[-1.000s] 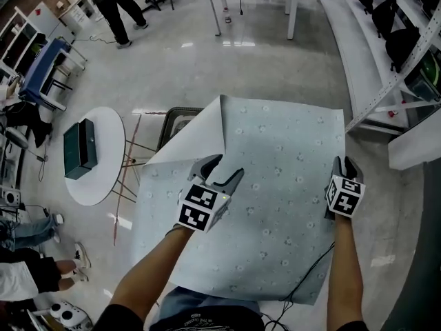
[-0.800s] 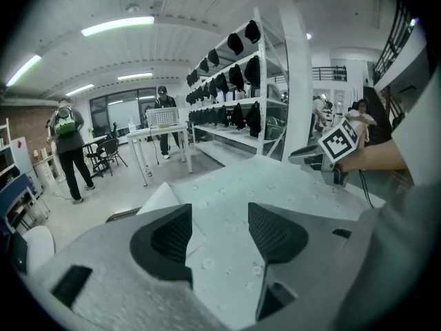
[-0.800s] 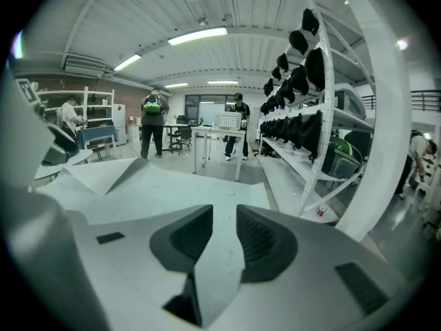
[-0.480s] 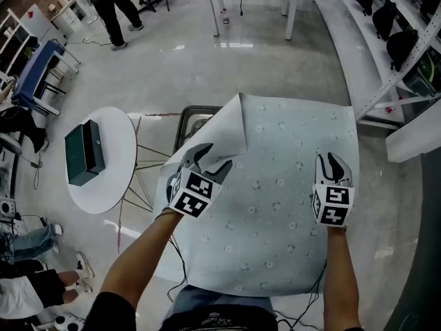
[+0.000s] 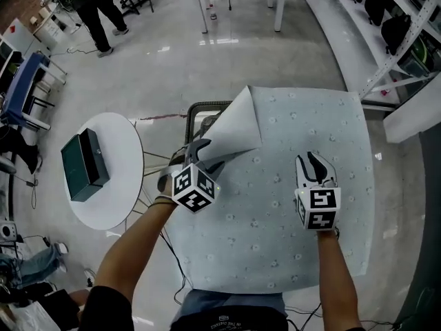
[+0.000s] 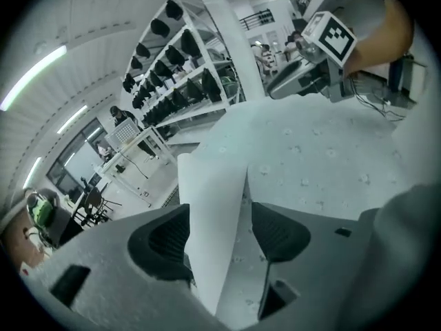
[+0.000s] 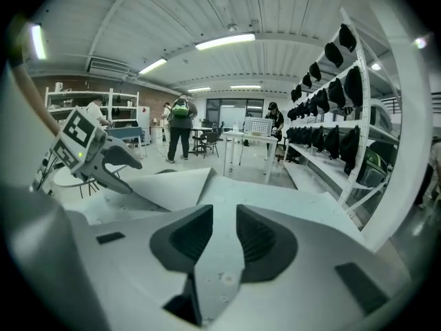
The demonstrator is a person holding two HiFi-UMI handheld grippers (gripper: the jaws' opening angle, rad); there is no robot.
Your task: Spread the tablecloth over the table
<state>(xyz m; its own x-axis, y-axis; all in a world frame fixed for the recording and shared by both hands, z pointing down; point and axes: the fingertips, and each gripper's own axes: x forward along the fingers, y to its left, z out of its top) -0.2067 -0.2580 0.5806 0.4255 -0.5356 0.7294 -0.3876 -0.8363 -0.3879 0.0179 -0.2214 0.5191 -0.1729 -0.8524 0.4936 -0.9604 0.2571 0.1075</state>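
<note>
Left claw (image 6: pixel 218 229), just spread wider, straddles the curled tablecloth (image 5: pixel 303 123) corner; right claw (image 7: pixel 224 236) seemingly pinches cloth.

round white table (image 5: pixel 118 188) | dark box (image 5: pixel 83 165) on it | person (image 5: pixel 96 9) standing far left | shelf rack (image 5: pixel 334 16) at right

My tablecloth (image 5: pixel 303 129) is pale blue-grey with small whitish flower dots; its turned-up far-left corner shows plain white. My left claw (image 5: pixel 195 152) and right claw (image 5: pixel 311 160) are light grey, black-padded, with black-and-white square markers. Left, a dark green box (image 5: pixel 83 165) on a white desk (image 5: pixel 131 147).
</note>
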